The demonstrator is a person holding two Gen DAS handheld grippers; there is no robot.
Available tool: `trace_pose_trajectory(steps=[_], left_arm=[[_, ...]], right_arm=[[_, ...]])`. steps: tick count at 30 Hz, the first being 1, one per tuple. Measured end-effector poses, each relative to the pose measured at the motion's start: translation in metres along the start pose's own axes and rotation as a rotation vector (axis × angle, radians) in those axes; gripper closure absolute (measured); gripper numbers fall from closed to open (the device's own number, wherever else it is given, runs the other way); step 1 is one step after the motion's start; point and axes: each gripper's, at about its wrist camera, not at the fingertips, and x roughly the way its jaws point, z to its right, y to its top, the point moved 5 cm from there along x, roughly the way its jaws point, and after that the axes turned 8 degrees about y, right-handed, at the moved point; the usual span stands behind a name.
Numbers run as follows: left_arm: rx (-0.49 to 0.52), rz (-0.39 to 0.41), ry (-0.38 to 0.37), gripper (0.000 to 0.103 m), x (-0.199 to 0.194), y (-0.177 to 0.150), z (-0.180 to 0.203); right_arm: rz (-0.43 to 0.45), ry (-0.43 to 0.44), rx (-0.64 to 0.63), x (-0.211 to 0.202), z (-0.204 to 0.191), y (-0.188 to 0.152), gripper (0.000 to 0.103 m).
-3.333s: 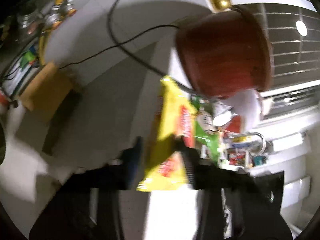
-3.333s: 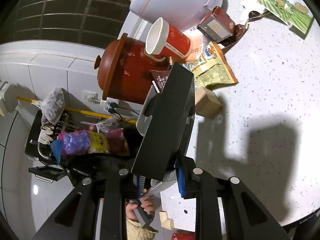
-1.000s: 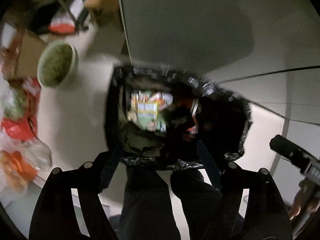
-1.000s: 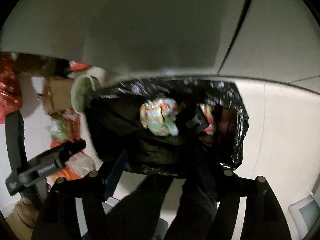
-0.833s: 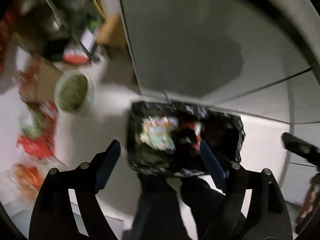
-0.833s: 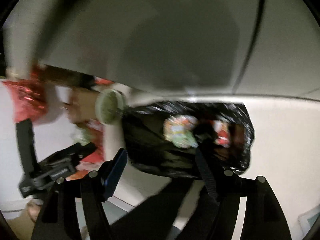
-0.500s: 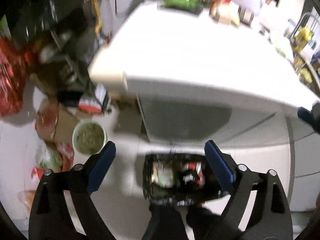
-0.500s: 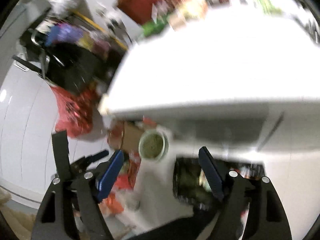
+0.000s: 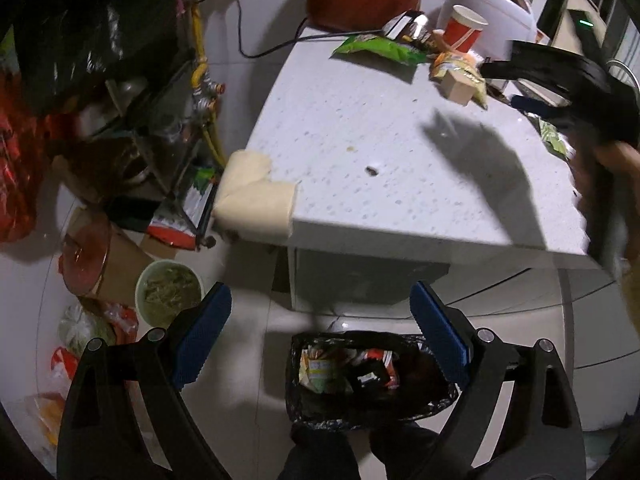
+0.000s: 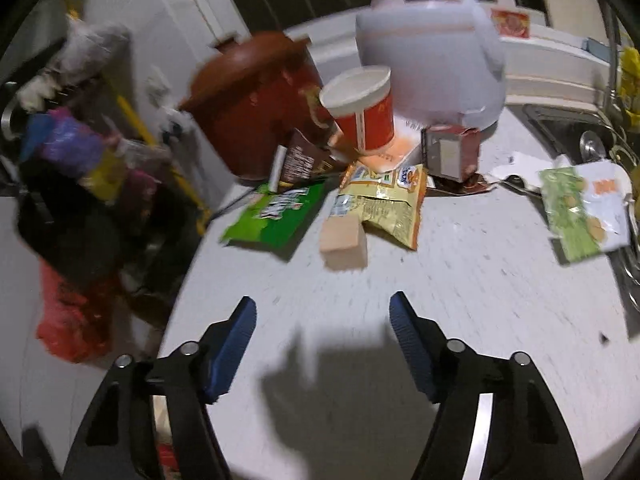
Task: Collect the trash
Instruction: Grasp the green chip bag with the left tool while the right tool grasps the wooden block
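Bench (image 9: 400, 152): white speckled top, trash clustered at its far edge; we judge the step in hand to be the return from the bin for another piece. Trash bin (image 9: 368, 380), black-lined, on the floor below the bench front, already holding wrappers; only the left wrist view shows it. Red clay pot (image 10: 256, 108) and white cooker (image 10: 432, 60), not trash, behind the litter. Litter remaining, clearest in the right wrist view: red paper cup (image 10: 364, 108), green wrapper (image 10: 276, 216), yellow snack bag (image 10: 380, 204), small tan box (image 10: 344, 240), and a green-and-white packet (image 10: 580, 208) well apart to the right. Left gripper (image 9: 320, 336): fingers spread wide, nothing between them. Right gripper (image 10: 320, 340): fingers apart, having just been closing somewhat, nothing between them. Next, we judge, the right gripper must descend on the tan box or a nearby wrapper and pinch it.
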Motion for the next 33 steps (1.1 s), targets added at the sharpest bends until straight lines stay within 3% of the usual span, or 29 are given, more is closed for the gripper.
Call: trace_pose_trajectory(steps=[6,7,9,11,17,20,27,33], left_arm=[[-0.053,-0.037,0.05,0.015,-0.001,-0.01,-0.018],[-0.065,-0.04,0.064,0.015,-0.002,-0.01,-0.02],[-0.086,-0.042,0.069,0.015,-0.003,-0.008,-0.02],[-0.109,-0.05,0.066,0.015,-0.002,-0.002,-0.017],[-0.232,-0.106,-0.047,0.015,0.012,0.05,0.005],[-0.32,-0.1,-0.114,0.015,0.019,0.086,0.016],[-0.601,-0.115,-0.293,0.015,0.057,0.166,0.034],[-0.847,-0.16,-0.451,0.015,0.104,0.208,0.04]], right_arm=[[-0.05,-0.134,-0.041,0.066,0.01,0.024,0.039],[-0.053,-0.145,-0.053,0.07,0.01,0.026,0.042],[-0.069,-0.153,-0.097,0.08,0.011,0.031,0.062],[-0.075,-0.114,-0.093,0.078,0.011,0.031,0.066],[-0.025,0.096,-0.068,0.007,0.018,0.025,0.067],[-0.007,0.152,-0.062,-0.038,0.031,0.021,0.066],[0.024,0.192,-0.067,-0.11,0.064,0.006,0.066],[0.021,0.212,-0.053,-0.132,0.079,-0.009,0.066]])
